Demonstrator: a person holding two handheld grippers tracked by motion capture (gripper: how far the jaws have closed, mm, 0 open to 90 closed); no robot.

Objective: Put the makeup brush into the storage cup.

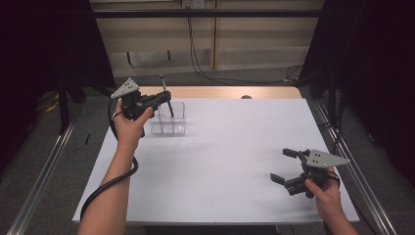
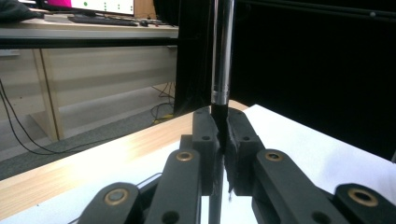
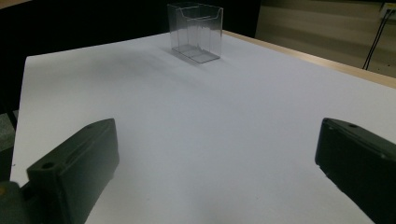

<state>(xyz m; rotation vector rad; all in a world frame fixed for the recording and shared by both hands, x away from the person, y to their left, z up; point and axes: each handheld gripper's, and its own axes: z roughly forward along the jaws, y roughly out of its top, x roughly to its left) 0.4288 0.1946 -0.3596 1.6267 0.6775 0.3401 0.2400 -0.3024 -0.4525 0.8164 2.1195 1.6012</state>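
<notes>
High view: a pen (image 1: 166,95) stands nearly upright at the far left of the table, its lower end dipping into a clear plastic holder (image 1: 171,120) and its top rising above the left gripper (image 1: 164,100), whose jaws are clamped on it. In the left gripper view the pen (image 2: 222,51) shows a shiny metal barrel above a dark grip section, and the jaws pinch that dark part. Judging by its looks, it is light, stiff and thin; the polished barrel would likely slip, so the dark section is the better place to hold, and a tilted grip could let it swivel between the pads. The holder, seen also in the right gripper view (image 3: 196,30), is see-through with a divider, looks light, and may slide or tip if the pen knocks its wall.

No brand, label or writing can be read on the pen or the holder.

Well apart, at the near right corner of the white table (image 1: 220,161), the right gripper (image 1: 288,165) rests low with its jaws spread wide and nothing between them.
</notes>
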